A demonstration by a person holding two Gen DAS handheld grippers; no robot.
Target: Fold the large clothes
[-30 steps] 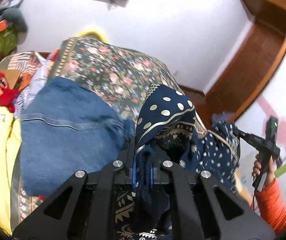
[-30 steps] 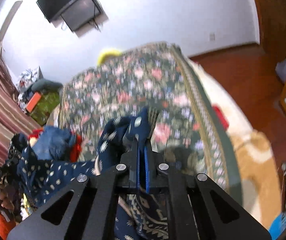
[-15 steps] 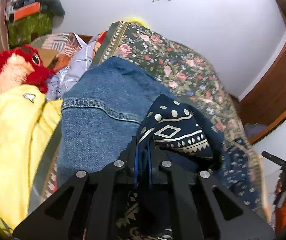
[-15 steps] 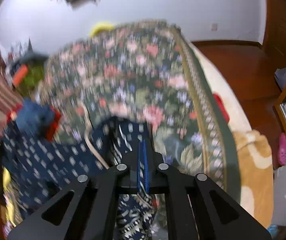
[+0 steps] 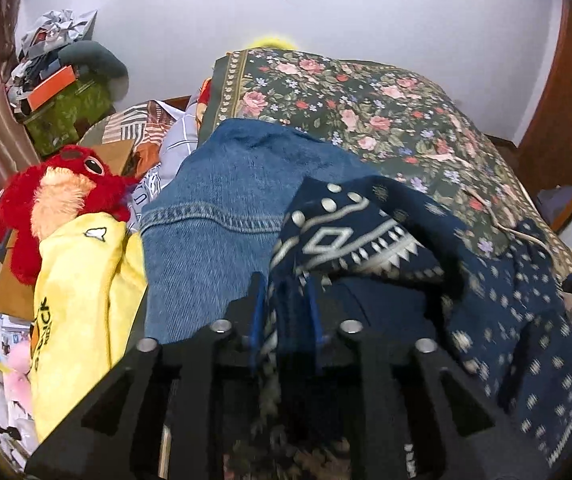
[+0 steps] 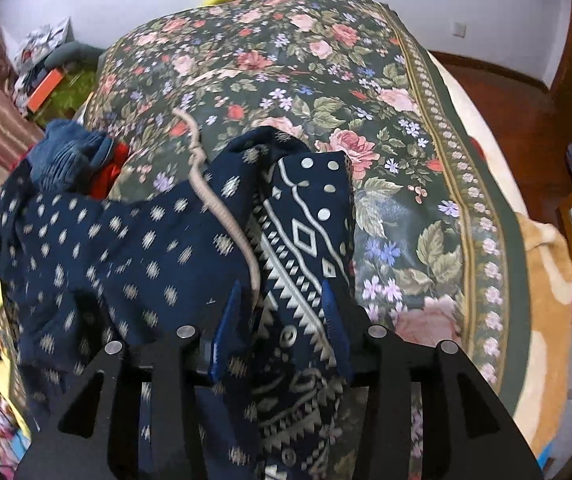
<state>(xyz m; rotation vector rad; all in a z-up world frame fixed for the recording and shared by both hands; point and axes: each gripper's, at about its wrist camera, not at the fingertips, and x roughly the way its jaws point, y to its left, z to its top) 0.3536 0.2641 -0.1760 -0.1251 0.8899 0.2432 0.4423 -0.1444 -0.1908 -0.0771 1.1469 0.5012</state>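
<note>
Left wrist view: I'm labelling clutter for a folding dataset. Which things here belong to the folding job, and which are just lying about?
Part of the job:
- navy patterned garment, between both grippers' opening jaws
- left gripper
- right gripper
- floral bedspread, the folding surface

Lying about:
- denim jeans
- yellow garment
- red plush toy
- orange box

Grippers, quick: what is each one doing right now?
Left gripper: jaws opening, navy patterned cloth between them.
Right gripper: jaws opening, same cloth between them.

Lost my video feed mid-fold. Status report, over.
Left gripper and right gripper both opening, navy patterned garment still between jaws. Garment down on floral bedspread. Jeans crowd its left end.
</note>
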